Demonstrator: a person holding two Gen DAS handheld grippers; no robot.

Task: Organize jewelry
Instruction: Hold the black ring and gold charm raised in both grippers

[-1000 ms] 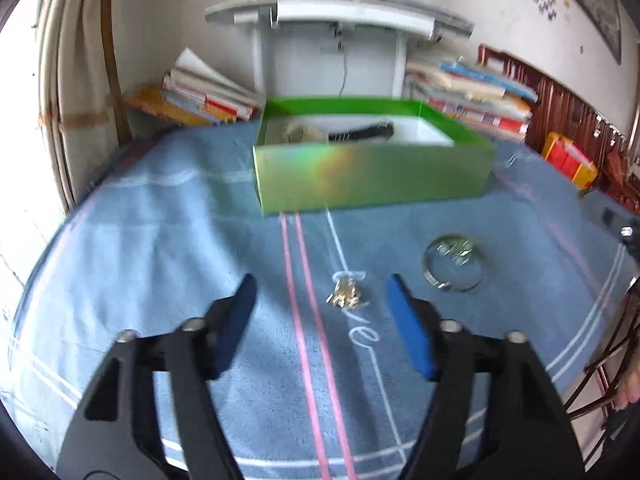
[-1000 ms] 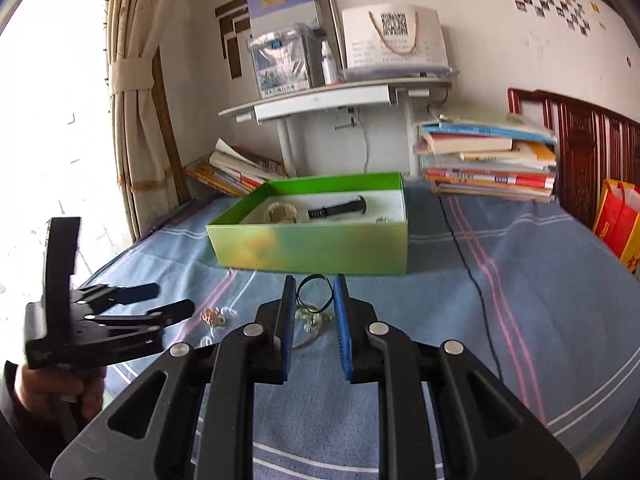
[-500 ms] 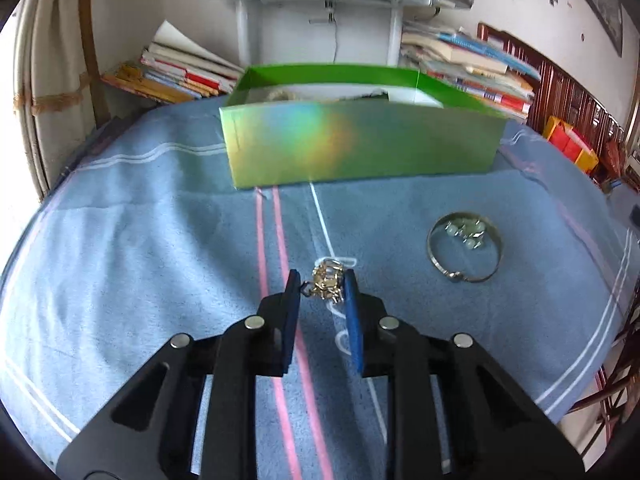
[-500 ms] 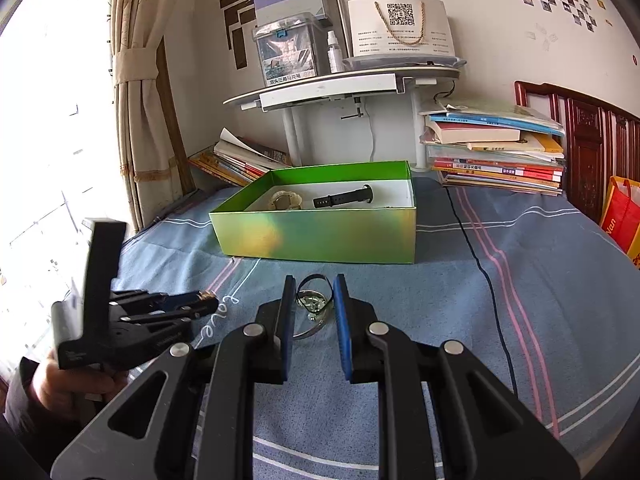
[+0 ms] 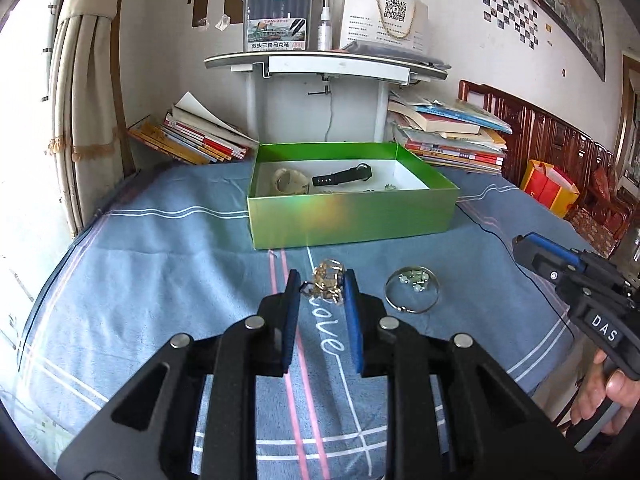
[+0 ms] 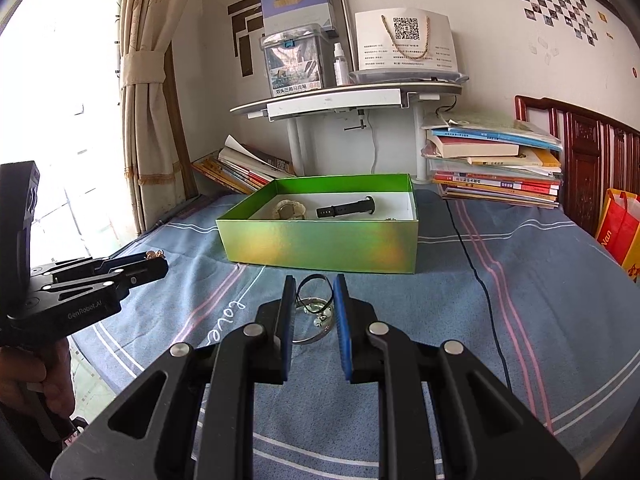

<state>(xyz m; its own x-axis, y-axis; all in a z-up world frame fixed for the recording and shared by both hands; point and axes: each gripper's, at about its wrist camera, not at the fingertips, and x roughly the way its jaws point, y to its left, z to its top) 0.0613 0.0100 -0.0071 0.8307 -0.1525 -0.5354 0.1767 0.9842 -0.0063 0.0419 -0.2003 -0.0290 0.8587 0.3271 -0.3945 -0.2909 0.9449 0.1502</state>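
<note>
My left gripper [image 5: 320, 282] is shut on a small gold chain cluster [image 5: 329, 282] and holds it above the blue bedspread [image 5: 160, 280]. In the right wrist view the left gripper [image 6: 158, 266] shows at the left with the gold cluster [image 6: 154, 255] at its tip. Behind stands the open green box [image 5: 352, 216], with a pale watch [image 5: 290, 182] and a black band [image 5: 342, 176] inside. A silver bangle [image 5: 412, 290] with small pearl pieces lies on the cloth to the right. My right gripper [image 6: 315, 282] hovers over the bangle [image 6: 316, 336], jaws a narrow gap apart, with nothing between them.
Stacks of books [image 5: 448, 136] and a white stand [image 5: 320, 68] line the wall behind the box. A black cable [image 6: 480, 280] runs across the bedspread at the right. A red and yellow bag [image 6: 618, 224] sits at the far right edge.
The left jaws closed on the gold cluster and lifted it off the cloth, with the camera tilting up. The right gripper stayed where it was.
</note>
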